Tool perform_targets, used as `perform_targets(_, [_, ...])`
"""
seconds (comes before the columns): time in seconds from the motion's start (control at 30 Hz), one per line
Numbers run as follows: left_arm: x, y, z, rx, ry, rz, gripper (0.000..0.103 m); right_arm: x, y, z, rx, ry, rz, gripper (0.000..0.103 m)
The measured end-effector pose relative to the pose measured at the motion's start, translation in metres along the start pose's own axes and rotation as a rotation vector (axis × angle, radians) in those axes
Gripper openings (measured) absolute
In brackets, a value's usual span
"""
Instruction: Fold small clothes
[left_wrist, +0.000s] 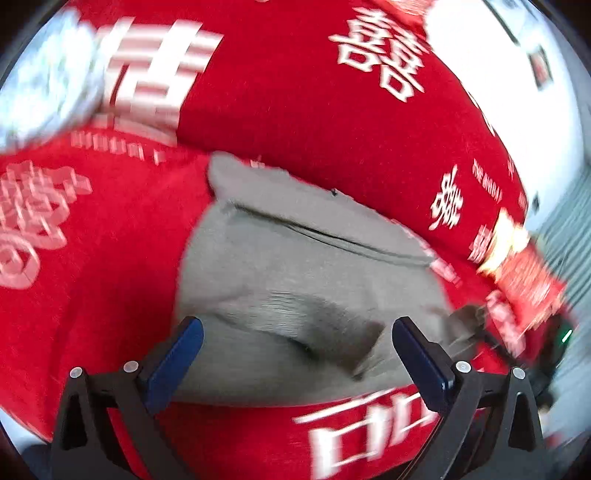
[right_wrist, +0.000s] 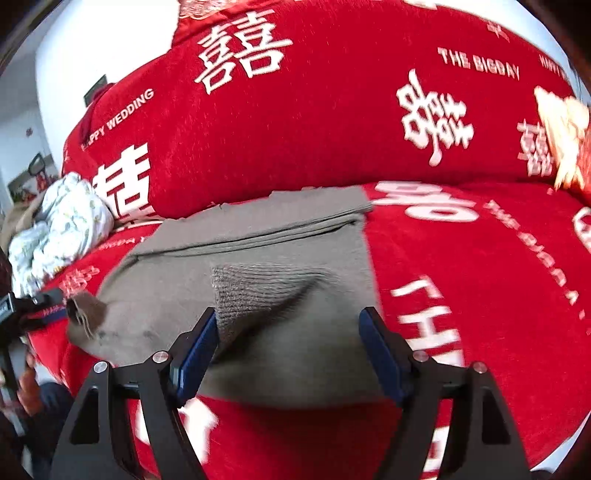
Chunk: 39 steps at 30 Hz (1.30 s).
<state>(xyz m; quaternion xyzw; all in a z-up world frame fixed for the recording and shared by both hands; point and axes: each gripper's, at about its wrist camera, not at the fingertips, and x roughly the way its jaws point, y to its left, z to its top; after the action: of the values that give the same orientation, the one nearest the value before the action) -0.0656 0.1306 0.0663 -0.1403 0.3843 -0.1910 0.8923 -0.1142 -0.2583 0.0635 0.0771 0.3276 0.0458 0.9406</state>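
Note:
A grey knitted garment lies partly folded on the red sofa seat; it also shows in the right wrist view. Its ribbed cuff lies on top of it near the front edge. My left gripper is open just above the garment's near edge, nothing between its blue pads. My right gripper is open over the same near edge, the ribbed cuff just beyond its left pad. In the right wrist view the other gripper shows at the far left, by a raised corner of the garment.
The red sofa cover with white characters and lettering spans seat and backrest. A crumpled white patterned cloth lies at the left on the seat, blurred in the left wrist view. A red and gold cushion lies to the right.

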Motion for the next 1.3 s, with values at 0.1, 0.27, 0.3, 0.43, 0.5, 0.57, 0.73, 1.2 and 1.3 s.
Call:
perform_targets(0.1, [-0.006, -0.004, -0.007, 0.197, -0.011, 0.084, 0.102, -0.009, -0.007, -0.007, -0.124, -0.009, -0.025, 0.079])
perform_targets(0.27, [-0.005, -0.015, -0.018, 0.475, 0.019, 0.185, 0.102, -0.011, -0.008, -0.014, -0.357, 0.011, -0.075, 0.079])
perform_targets(0.3, [-0.003, -0.015, -0.019, 0.49, 0.027, 0.196, 0.102, -0.011, -0.01, -0.014, -0.359, 0.019, -0.073, 0.079])
perform_targets(0.43, [0.009, -0.017, -0.015, 0.424, 0.06, 0.159, 0.102, -0.008, -0.022, -0.005, -0.136, 0.058, 0.139, 0.079])
perform_targets(0.5, [0.008, -0.02, -0.01, 0.334, 0.049, 0.08, 0.102, -0.006, -0.022, -0.002, -0.044, 0.058, 0.196, 0.079])
perform_targets(0.57, [0.006, -0.025, -0.007, 0.279, 0.033, 0.046, 0.102, -0.004, -0.017, 0.003, 0.019, 0.035, 0.218, 0.079])
perform_targets(0.73, [-0.009, -0.045, -0.012, 0.442, -0.069, 0.155, 0.102, -0.015, 0.0, 0.008, -0.152, -0.046, 0.14, 0.079])
perform_targets(1.2, [-0.014, -0.032, -0.007, 0.272, -0.081, 0.049, 0.102, -0.016, -0.007, 0.013, -0.044, -0.03, 0.176, 0.079])
perform_targets(1.3, [-0.006, -0.031, -0.007, 0.328, -0.06, 0.116, 0.102, -0.008, -0.013, 0.012, 0.028, 0.037, 0.22, 0.079])
